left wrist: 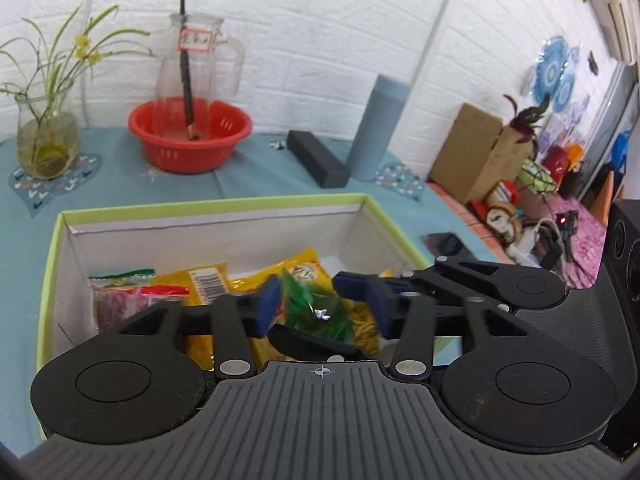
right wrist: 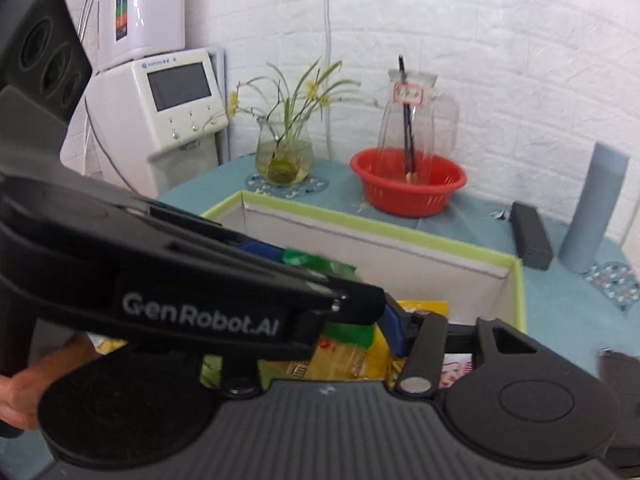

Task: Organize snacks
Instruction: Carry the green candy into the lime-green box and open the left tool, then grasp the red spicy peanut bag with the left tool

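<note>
Both tools hang over an open green-rimmed box [left wrist: 52, 240] on the teal-covered desk [left wrist: 256, 172]. The left tool [left wrist: 320, 304] stands with its blue pads apart; a green snack packet [left wrist: 316, 304] lies between them, and whether they press on it I cannot tell. The right tool [right wrist: 336, 320] is largely hidden in its own view by the left tool's black body crossing in front, so its state is unclear. Yellow snack packets [left wrist: 208, 280] and a red-and-white packet [left wrist: 120, 300] lie in the box. Behind it stand a red basin [left wrist: 188, 136] holding a glass jug [left wrist: 192, 60], a plant vase [left wrist: 44, 140], a black case [left wrist: 316, 156] and a grey-blue cylinder [left wrist: 376, 128].
</note>
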The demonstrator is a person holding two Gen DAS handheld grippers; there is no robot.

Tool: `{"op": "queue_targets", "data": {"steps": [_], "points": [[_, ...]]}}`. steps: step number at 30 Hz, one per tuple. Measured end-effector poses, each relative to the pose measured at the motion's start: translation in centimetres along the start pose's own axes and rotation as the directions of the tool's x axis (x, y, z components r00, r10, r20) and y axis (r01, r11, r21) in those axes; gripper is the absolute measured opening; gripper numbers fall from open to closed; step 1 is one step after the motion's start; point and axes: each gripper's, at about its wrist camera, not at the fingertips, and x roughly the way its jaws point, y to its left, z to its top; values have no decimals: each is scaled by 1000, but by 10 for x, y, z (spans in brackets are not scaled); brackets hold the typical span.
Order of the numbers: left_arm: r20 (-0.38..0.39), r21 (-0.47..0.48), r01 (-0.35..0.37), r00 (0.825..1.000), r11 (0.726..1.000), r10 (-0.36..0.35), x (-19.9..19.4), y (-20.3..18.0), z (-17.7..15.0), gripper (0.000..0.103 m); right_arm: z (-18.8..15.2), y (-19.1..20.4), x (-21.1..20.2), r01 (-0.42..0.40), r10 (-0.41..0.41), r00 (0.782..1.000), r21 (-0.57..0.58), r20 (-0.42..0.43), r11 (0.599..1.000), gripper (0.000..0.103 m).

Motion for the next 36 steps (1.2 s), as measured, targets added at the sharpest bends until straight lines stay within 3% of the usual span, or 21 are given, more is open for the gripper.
{"op": "queue_targets", "data": {"steps": [1,4,6,9,13,17,20,23,25,28,31,36], "points": [[12,-3,-4,1000,1000,4,-1,2,-2,65,-1,-3,-1,-1,1,1000,8,9,1000,72],[70,-29,6,998,1000,-4,-17,4,-4,68,-4,-13,-31,1,-4,997,43,81,999,82],[98,-39,37,995,999,-33,-34,-2,-4,70,-9,-19,-65,31,-37,988,42,148,999,100],[146,-5,85,986,996,-83,-63,-23,-14,78,-28,-24,-115,90,-94,975,28,200,996,99],[122,29,138,983,990,-140,-80,-55,-49,79,-80,-30,-148,113,-125,982,90,141,990,100],[-1,6,182,983,983,-182,-71,-81,-100,78,-139,-33,-146,103,-106,994,155,15,983,100],[-89,-18,176,980,984,-176,-55,-91,-122,71,-161,-34,-138,76,-71,997,205,-31,976,100],[-150,-46,181,971,982,-186,-35,-94,-122,54,-163,-31,-130,24,-18,999,227,-31,974,99],[-194,-71,174,963,982,-185,-20,-93,-119,36,-161,-26,-122,-14,23,999,228,-39,974,99],[-235,-79,169,955,983,-183,-9,-91,-123,21,-159,-8,-120,-12,20,999,180,-47,984,100],[-238,-87,187,950,979,-203,-25,-89,-137,14,-165,11,-132,-57,62,998,140,-33,989,100],[-235,-90,163,955,983,-180,-72,-88,-172,14,-182,50,-155,-110,114,993,107,-32,988,100]]}}
